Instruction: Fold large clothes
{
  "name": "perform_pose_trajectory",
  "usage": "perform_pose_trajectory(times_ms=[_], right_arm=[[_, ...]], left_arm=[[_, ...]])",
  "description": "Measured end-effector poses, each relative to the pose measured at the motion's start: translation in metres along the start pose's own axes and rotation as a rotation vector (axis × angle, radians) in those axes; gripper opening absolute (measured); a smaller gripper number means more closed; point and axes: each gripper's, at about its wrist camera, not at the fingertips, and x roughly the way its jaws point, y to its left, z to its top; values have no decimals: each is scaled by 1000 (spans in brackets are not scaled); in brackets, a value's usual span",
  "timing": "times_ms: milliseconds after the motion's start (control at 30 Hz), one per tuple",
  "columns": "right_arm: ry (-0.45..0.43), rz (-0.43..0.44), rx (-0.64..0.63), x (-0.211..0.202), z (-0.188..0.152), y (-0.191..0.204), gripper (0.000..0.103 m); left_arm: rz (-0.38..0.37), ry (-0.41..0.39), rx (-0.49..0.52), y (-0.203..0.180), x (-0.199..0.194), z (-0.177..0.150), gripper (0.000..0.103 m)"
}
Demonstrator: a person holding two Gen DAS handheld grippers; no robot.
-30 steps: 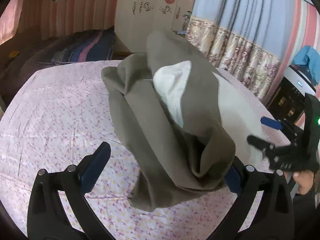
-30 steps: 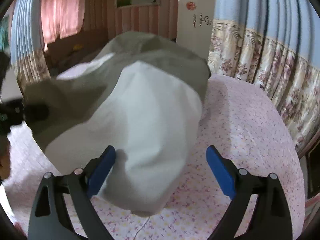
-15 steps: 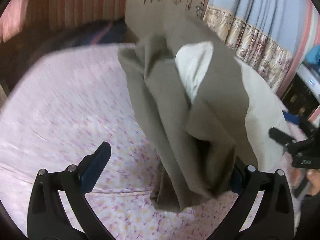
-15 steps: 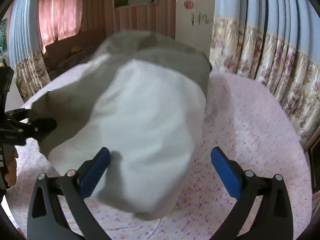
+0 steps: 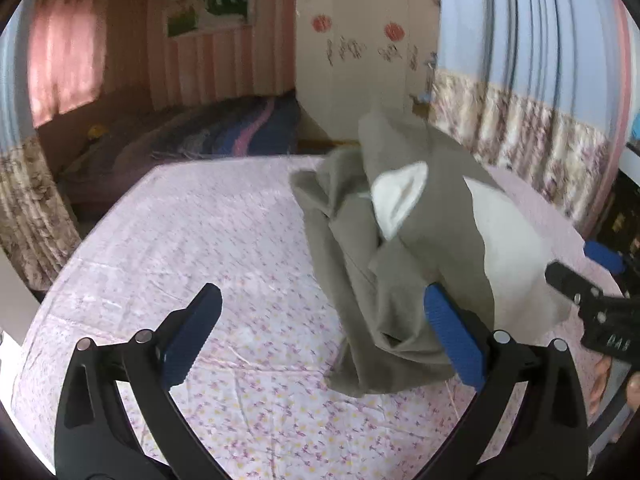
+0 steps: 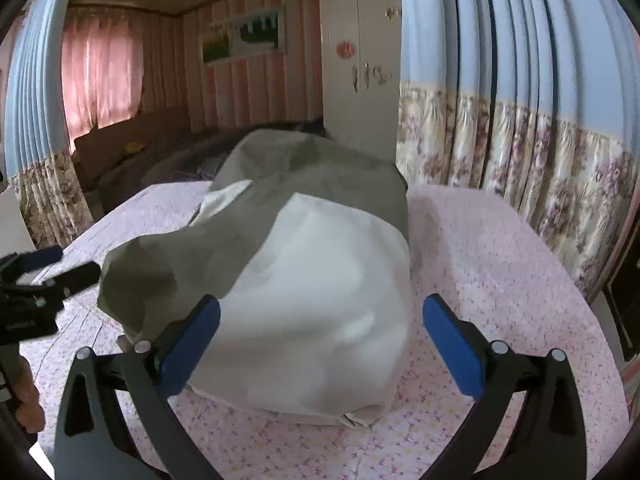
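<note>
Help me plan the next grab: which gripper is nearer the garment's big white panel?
Right. The right gripper has the white panel at its open fingers; the left gripper sits left of it, by the olive fold.

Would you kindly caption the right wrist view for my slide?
Open right tongs facing a bunched grey-and-white garment on a floral bedsheet.

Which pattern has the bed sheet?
Pink sheet with small purple and yellow flowers; left wrist view shows it best.

We see a matt olive cloth garment (image 5: 400, 280) with smooth white lining (image 6: 320, 300). It lies on a thin, creased floral bedsheet (image 5: 200, 240). Our gripper pads (image 6: 450, 344) look like ribbed blue rubber on matt black plastic.
</note>
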Motion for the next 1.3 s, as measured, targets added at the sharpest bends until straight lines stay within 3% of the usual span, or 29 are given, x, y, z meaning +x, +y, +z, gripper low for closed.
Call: perform_pose_trajectory(times_ms=[133,267,367,533,867,1300], right_arm=[[11,-42,0,-3,-4,7,101],[7,-53,-3,-15,-3,14,101],[3,-35,-9,-26,1,18,101],[-6,-60,-20,-43,6,22,101],[2,-128,-4,-75,19,22,101],[-24,-166,-8,-95,22,25,101]], left_arm=[[46,-48,-17,5,-14,2,100],[64,-50,-31,12,-26,3,100],[112,-36,16,10,-32,4,100],[44,-1,-5,8,-42,5,100],[50,6,-92,17,-59,11,100],[118,-53,-6,12,-81,13,100]])
